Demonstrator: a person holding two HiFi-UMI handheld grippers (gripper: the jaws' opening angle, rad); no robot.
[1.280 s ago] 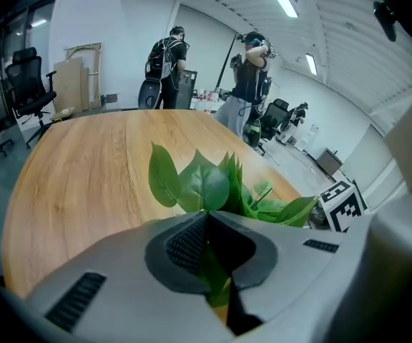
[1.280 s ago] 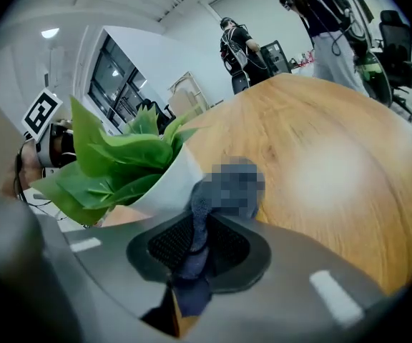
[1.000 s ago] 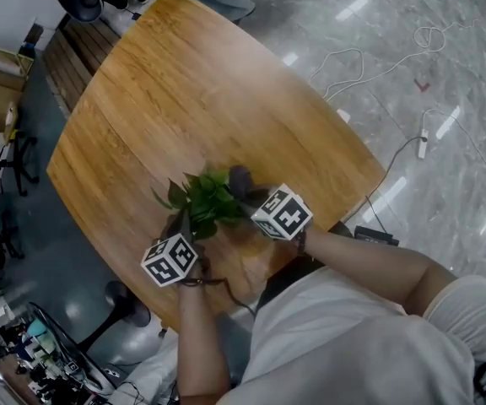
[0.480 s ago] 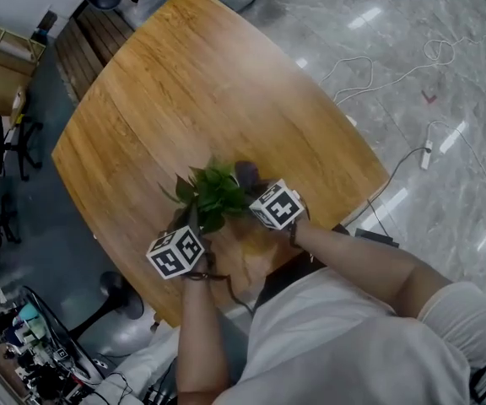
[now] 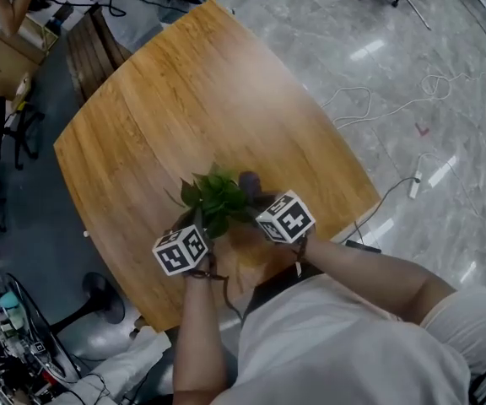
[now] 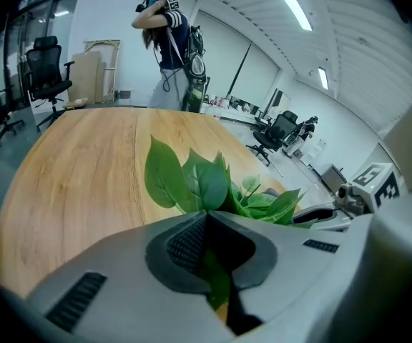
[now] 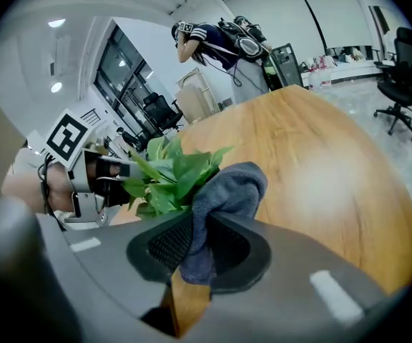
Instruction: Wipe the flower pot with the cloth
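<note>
Standing on the wooden tabletop [image 5: 184,99] just ahead of both pairs of jaws, the potted plant [image 5: 216,197] spreads its green leaves between them, and those leaves hide its pot. The right gripper [image 7: 192,229] has its jaws pinched tight on a grey-blue cloth [image 7: 224,191], which bunches up past the jaw tips right against the foliage, while the left gripper [image 6: 207,229] has its jaws closed almost together on a single leaf [image 6: 215,286]. Far beyond the jaws, past the tabletop's far edge, a person [image 6: 169,41] stands.
</note>
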